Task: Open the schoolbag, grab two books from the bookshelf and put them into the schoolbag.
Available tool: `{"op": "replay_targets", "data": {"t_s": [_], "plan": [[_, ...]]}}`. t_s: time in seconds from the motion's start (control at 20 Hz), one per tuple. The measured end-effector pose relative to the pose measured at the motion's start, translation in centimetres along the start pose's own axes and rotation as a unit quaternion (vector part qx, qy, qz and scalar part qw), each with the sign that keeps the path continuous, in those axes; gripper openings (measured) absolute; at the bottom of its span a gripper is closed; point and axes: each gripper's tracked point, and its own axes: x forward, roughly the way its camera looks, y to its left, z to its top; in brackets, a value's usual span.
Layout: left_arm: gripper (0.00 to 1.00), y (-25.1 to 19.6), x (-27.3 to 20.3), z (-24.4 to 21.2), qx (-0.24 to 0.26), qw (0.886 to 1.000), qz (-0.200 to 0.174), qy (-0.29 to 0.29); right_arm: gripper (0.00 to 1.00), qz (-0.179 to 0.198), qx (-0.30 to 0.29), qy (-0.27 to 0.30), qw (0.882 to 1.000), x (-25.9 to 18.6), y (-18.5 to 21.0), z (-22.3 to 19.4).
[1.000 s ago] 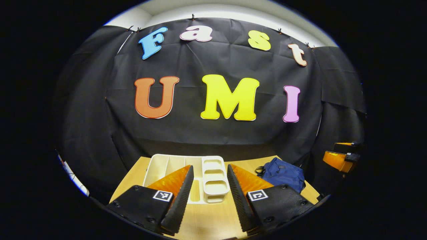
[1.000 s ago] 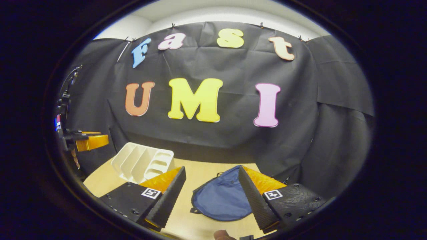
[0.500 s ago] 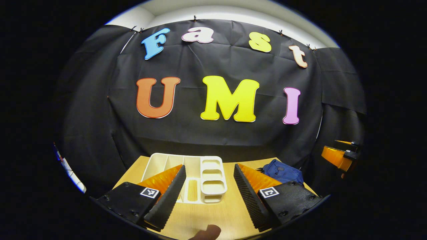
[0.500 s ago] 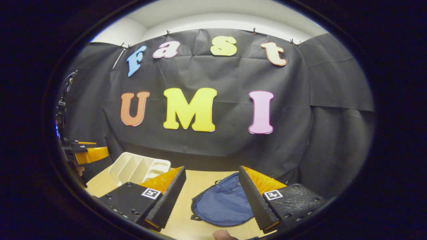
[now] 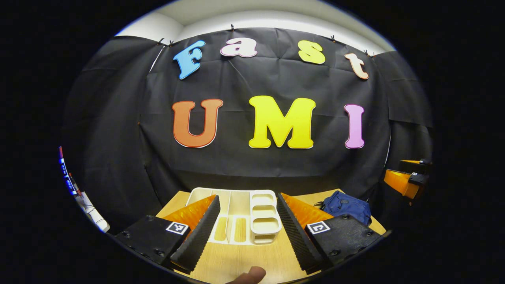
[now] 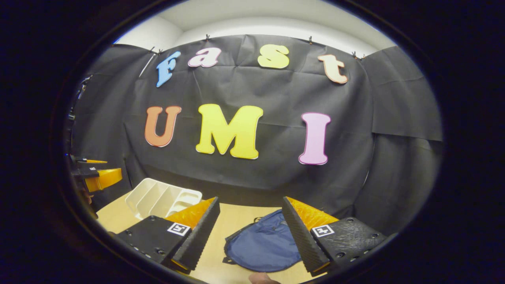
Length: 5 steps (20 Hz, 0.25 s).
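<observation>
Two grippers, both held above a light wooden table (image 5: 240,264), neither carrying anything.

Left gripper (image 5: 246,230), left gripper view: jaws spread wide, nothing between the fingers but air. Beyond the gap lies a white plastic bookshelf (image 5: 240,215), a divided organizer with long slots on one side and three small stacked cells on the other. No books can be made out in its compartments. A fingertip (image 5: 248,275) of the person shows at the bottom edge. The blue schoolbag (image 5: 349,205) lies flat on the table to the right of the bookshelf, apart from it, near the table's far right corner. Farther right, off the table edge, the right gripper (image 5: 406,179) is in the air.

Right gripper (image 6: 250,232), right gripper view: jaws also spread wide and empty. Between and beyond its fingers lies the schoolbag (image 6: 262,246), flat on the table (image 6: 232,221), looking closed; zipper state too small to confirm. Not touching either finger as far as can be told. The bookshelf (image 6: 161,197) sits to the left of the schoolbag, with bare tabletop between them. The left gripper (image 6: 96,175) is visible at the far left edge, above the table's corner. Another fingertip (image 6: 260,278) shows at the bottom edge.

Black cloth wall (image 6: 355,118) behind the table.
</observation>
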Motion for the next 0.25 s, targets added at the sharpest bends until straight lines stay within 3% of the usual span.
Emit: {"op": "replay_targets", "data": {"t_s": [0.2, 0.25], "plan": [[0.93, 0.42, -0.54, 0.23, 0.003, 1.000, 0.010, -0.012, 0.99, 0.007, -0.004, 0.003, 1.000, 0.29, 0.85, -0.05], [1.00, 0.42, -0.73, 0.30, 0.005, 1.000, 0.010, -0.015, 0.99, 0.007, -0.004, 0.004, 1.000, 0.26, 0.93, -0.10]]}}
